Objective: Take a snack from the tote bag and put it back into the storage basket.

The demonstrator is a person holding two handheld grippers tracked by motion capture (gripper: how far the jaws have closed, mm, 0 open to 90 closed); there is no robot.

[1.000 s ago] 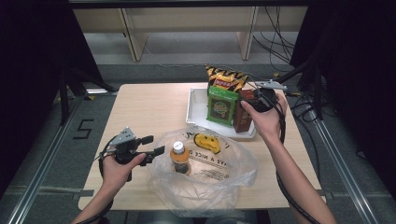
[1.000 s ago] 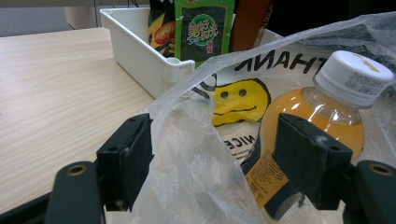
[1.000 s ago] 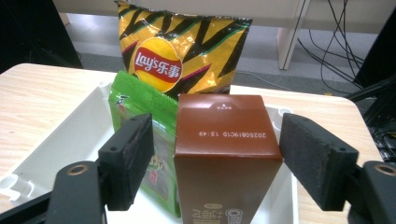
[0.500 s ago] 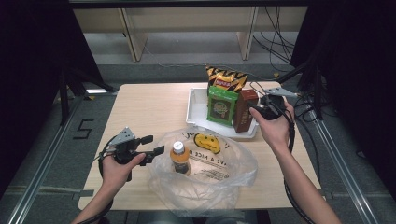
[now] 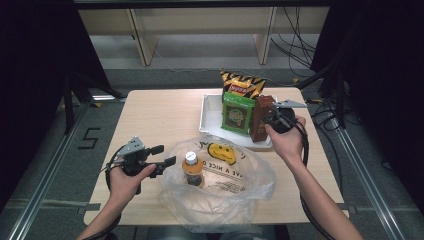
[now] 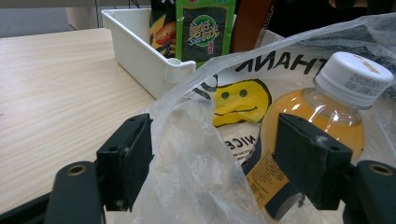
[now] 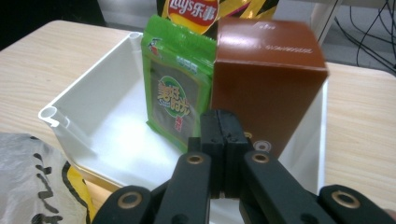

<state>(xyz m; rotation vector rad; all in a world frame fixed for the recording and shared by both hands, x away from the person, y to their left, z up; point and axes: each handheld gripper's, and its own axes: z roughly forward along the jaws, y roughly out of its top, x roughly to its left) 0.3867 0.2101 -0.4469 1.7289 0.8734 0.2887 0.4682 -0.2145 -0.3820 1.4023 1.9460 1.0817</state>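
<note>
A pale wooden table (image 5: 165, 117) stands on a grey floor, with dark curtains at both sides and cables at the upper right of the high view. Right of centre on it sits a white tray (image 5: 209, 117) holding a green snack packet (image 5: 237, 113), a brown box (image 5: 260, 119) just beside it and a black-and-yellow chip bag (image 5: 243, 84) behind them. At the lower middle of the frame lies a clear plastic bag (image 5: 235, 187) printed with a yellow smiley, and an orange juice bottle (image 5: 192, 169) with a white cap stands inside it.

The left gripper (image 5: 165, 155), at the lower left, points at the bag's near edge. In the left gripper view its jaws stand wide apart with the bag's crumpled rim between them, the pads not pressing on it; the bottle (image 6: 322, 121) shows beyond the right-hand jaw.

The right gripper (image 5: 270, 116), at the right of the tray, sits just beside the brown box. In the right gripper view (image 7: 225, 135) its jaws have just been closing and now meet pad to pad with nothing between them, in front of the box's (image 7: 266, 79) lower face.
</note>
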